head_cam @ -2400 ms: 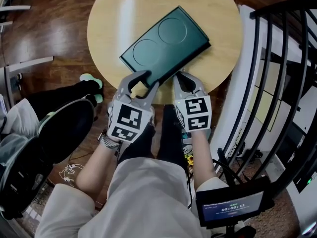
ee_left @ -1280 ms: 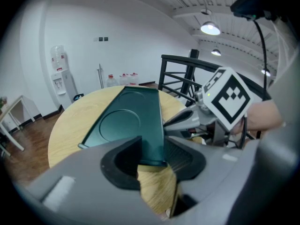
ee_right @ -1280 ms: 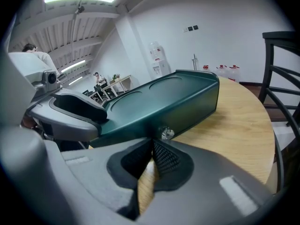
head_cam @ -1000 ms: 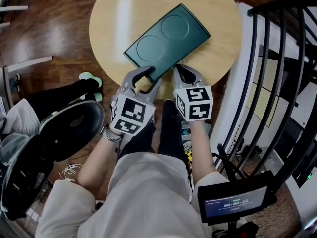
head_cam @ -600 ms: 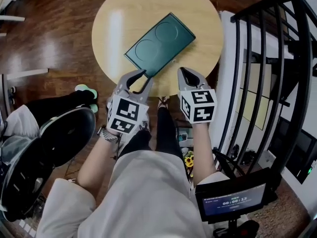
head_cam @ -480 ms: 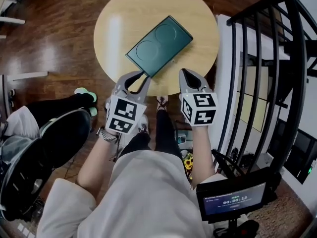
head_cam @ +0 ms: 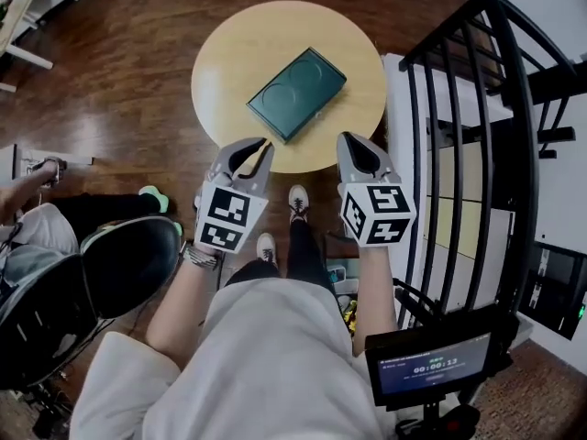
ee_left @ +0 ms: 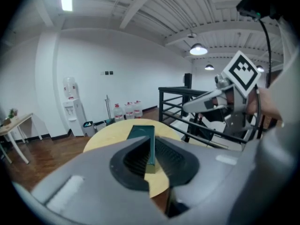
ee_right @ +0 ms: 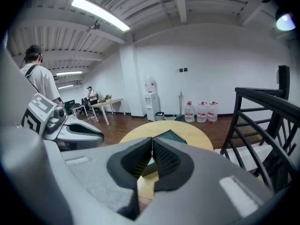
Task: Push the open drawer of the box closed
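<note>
- Where we look along the left gripper (ee_left: 151,148), its jaws stand a narrow slit apart and are closing. Nothing lies between the pads, and the box (ee_left: 142,132) only shows through the slit, farther off.
- The right gripper (ee_right: 151,143) has its jaws together, pads meeting at the tips, and it holds nothing.
- From the head view we see both grippers side by side, their tips over the near rim of the table (head_cam: 240,55). Neither touches the box.
- The box is dark green with two rings on its top. It lies flat near the middle of the round table, turned askew to us and well apart from both grippers. From above it reads as one plain block, and we cannot make out the drawer's seam at this size.
- Below the grippers come our forearms and light clothing, with our shoes (head_cam: 298,203) on the wooden floor (head_cam: 119,90) under the table's edge.
- A black railing (head_cam: 447,26) runs along our right, and a black chair (head_cam: 128,259) sits at our left. A small screen (head_cam: 431,369) glows at the lower right.
- In the gripper views we make out a water dispenser (ee_left: 71,110) and bottles (ee_left: 127,110) by the white wall. A person (ee_right: 40,81) in a white shirt stands at the left edge of the right gripper view.
</note>
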`<move>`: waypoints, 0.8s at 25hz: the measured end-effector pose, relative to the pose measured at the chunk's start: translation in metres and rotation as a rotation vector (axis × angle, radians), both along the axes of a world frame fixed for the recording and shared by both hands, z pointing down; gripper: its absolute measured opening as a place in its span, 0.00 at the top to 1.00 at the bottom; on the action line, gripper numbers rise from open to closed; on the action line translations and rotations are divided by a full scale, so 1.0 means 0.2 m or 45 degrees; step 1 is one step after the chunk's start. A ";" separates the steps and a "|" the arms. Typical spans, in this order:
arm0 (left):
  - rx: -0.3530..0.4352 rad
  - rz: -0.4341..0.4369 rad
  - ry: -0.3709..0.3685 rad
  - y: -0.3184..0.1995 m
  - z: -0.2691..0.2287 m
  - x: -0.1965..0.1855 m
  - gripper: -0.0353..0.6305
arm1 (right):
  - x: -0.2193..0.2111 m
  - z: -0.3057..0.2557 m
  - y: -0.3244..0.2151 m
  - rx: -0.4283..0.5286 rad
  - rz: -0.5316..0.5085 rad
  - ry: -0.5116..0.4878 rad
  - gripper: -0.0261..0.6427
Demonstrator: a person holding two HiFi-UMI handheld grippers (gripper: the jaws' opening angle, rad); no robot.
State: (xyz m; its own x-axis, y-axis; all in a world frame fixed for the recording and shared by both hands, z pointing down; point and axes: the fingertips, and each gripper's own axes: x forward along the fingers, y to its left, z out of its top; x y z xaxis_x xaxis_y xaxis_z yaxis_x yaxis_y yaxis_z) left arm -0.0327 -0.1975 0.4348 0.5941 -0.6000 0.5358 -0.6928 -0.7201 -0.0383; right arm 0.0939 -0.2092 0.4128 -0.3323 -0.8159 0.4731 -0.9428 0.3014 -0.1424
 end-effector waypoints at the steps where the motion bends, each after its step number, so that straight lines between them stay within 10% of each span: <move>1: 0.027 -0.001 0.014 0.03 -0.05 -0.02 0.89 | -0.01 -0.06 0.04 0.033 0.005 0.004 0.95; 20: 0.410 -0.099 0.216 0.45 -0.64 -0.24 0.94 | -0.08 -0.51 0.60 0.250 0.033 -0.116 0.95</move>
